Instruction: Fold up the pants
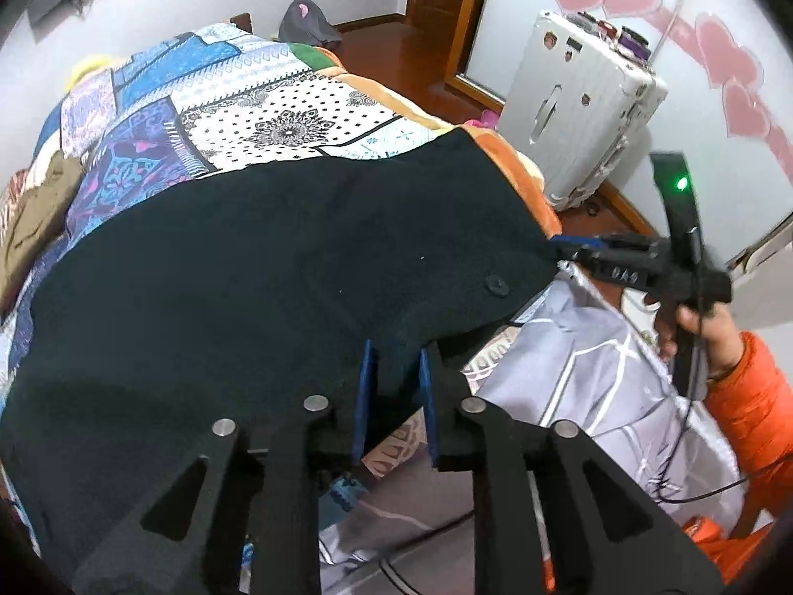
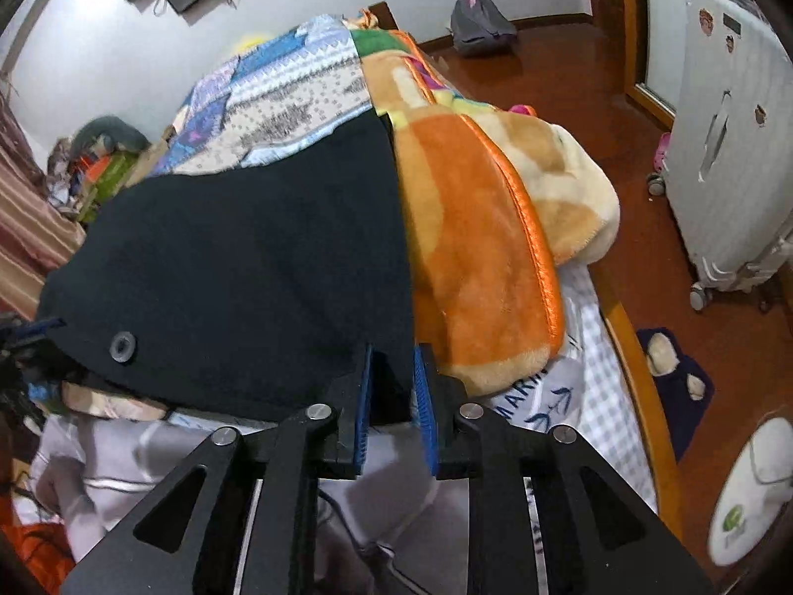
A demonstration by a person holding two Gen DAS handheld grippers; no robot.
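Blue-padded left gripper (image 1: 395,396) parted a little, near edge of black pants (image 1: 277,267) lying between the pads, gap visible on both sides, so no real pinch. Same on right gripper (image 2: 392,396): pads slightly apart, right-hand corner of the near edge sitting loose between them. Seen from left wrist view, right gripper at 3 o'clock, at the pants' corner, held by a hand (image 1: 694,327) in an orange sleeve (image 1: 748,386).

Pants spread flat across patterned quilt (image 1: 238,99), running from 6 toward 12 o'clock; black button (image 2: 122,345) near the near edge, at 9 o'clock in right wrist view. Orange plush blanket (image 2: 471,228) touching the pants' right side, from 1 to 4 o'clock. White suitcase (image 1: 580,114) on the floor at 2 o'clock, well apart.

Likely step: releasing after laying a fold, or about to re-grip; cannot tell which.

Risks: pulling back with fabric snagged on a ribbed pad, dragging the edge off the bed. Near edge overhanging the mattress, could slide down. Uneven withdrawal skewing the fold. Plush blanket catching on the hem.
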